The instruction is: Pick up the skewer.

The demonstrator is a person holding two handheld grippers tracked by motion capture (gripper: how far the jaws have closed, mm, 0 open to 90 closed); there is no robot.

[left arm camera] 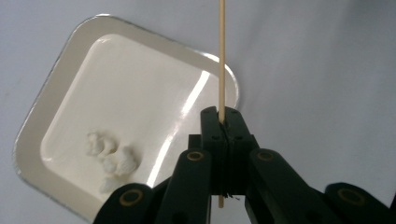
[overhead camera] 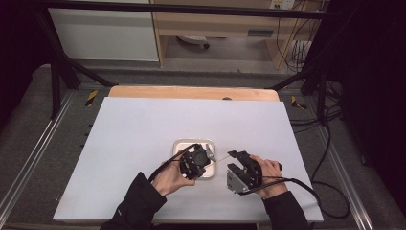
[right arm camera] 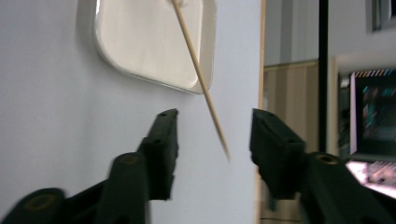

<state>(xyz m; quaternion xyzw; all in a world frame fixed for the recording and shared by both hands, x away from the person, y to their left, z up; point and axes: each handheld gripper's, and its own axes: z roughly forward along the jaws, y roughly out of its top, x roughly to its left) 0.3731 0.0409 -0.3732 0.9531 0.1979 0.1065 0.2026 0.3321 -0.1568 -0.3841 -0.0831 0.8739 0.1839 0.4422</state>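
Note:
A thin wooden skewer (left arm camera: 222, 56) is clamped upright between the jaws of my left gripper (left arm camera: 222, 122), which is shut on it above the right edge of a white square dish (left arm camera: 60, 102). A few white lumps (left arm camera: 112, 156) lie in the dish's near corner. In the high view the left gripper (overhead camera: 205, 154) hovers over the dish (overhead camera: 178, 143) and the skewer (overhead camera: 221, 158) points right toward my right gripper (overhead camera: 234, 159). The right gripper (right arm camera: 212, 135) is open, and the skewer's pointed end (right arm camera: 219, 133) sits between its jaws without touching them.
A pale sheet (overhead camera: 143, 129) covers the table, with a wooden strip (overhead camera: 191, 92) along its far edge. Dark frame bars and cables (overhead camera: 325, 143) surround the table. A screen (right arm camera: 373, 112) glows beyond the table edge in the right gripper view.

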